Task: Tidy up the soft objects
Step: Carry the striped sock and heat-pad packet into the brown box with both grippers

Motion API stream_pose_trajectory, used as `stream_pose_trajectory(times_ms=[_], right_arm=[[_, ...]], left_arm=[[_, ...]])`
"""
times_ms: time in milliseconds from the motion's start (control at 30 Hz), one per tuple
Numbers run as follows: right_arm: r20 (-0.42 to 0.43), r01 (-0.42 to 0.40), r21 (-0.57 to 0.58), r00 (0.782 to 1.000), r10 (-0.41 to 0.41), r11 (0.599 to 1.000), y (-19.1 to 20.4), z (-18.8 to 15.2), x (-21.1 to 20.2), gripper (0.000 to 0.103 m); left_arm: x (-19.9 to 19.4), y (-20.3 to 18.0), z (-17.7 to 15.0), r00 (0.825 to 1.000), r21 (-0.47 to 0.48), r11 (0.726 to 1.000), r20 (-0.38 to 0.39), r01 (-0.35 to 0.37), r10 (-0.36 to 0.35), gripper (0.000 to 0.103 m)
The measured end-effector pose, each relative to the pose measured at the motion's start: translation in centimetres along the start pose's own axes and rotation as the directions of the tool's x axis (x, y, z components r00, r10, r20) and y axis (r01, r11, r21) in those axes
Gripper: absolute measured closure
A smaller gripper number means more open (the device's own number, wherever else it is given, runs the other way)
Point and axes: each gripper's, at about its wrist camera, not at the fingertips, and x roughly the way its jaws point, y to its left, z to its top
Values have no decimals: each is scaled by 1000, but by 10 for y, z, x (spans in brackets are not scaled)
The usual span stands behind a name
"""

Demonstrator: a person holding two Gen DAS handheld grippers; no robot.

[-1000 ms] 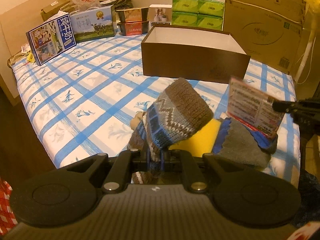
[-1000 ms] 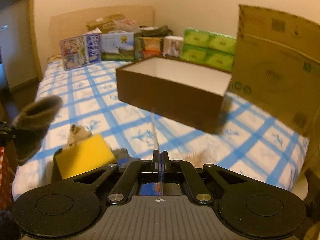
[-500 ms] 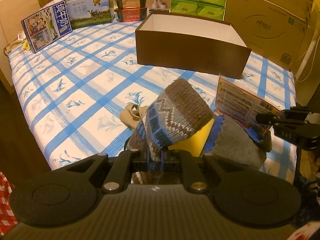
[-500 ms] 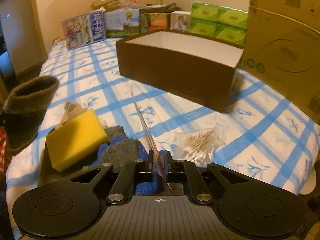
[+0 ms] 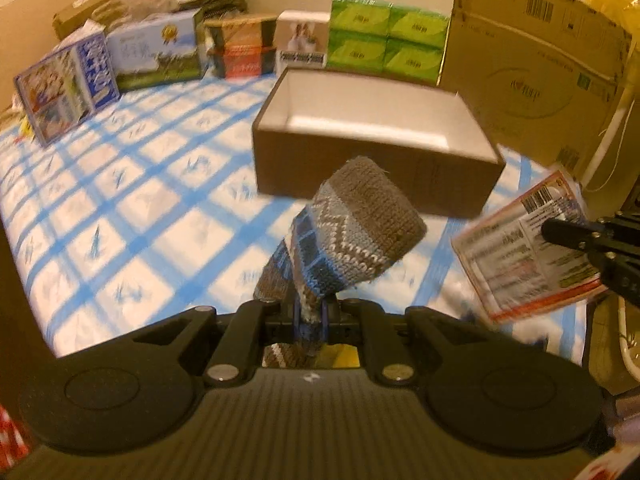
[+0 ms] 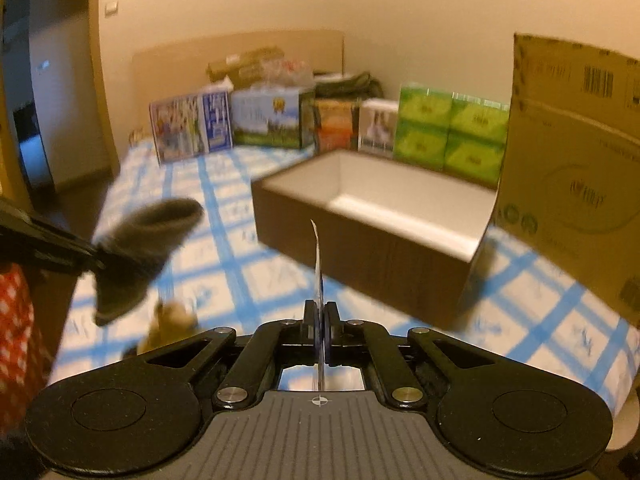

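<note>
My left gripper (image 5: 310, 314) is shut on a knitted brown and blue sock (image 5: 352, 236) and holds it up above the bed, in front of the open brown box (image 5: 376, 168). The sock also shows in the right wrist view (image 6: 140, 248), at the left. My right gripper (image 6: 320, 316) is shut on a flat printed packet (image 6: 317, 264), seen edge-on. In the left wrist view the packet (image 5: 528, 244) hangs at the right, pinched by the right gripper's fingers (image 5: 576, 234). The box (image 6: 368, 232) is empty.
The bed has a blue-checked sheet (image 5: 120, 208). Printed boxes (image 5: 68, 84), green tissue packs (image 5: 384, 46) and a tall cardboard carton (image 5: 532, 68) line the far edge. A tan soft item (image 6: 172, 318) lies on the sheet near the front.
Both grippers have risen and moved toward the box with their loads. The yellow sponge and grey-blue cloth have dropped almost out of view below.
</note>
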Motion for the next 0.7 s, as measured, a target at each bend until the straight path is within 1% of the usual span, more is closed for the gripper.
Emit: stream_pose_trajectory(times_ms=[133,233,400,567,700], right_arm=[[59,0,-25,998,1,1000,-8,33,-1,101],[82,-11,-22,997,13,1000,-17,55,2,101],[151,29,-58,988,-20,998,-34,94,11,101],[208,85,-69,976,-69,994,-52,125,27,101],[208,118,-66,973,-102,991,-66,141,54,101]], left_arm=[[8,-5,38,999,33,999,43,18,-19,94],[16,-10,70,997,57,998,73,23,-27,94],[34,-20,118,994,112,994,108,20,-32,94],[66,-33,161,993,157,987,106,25,-42,94],[97,-44,183,996,180,983,80,31,-46,94]])
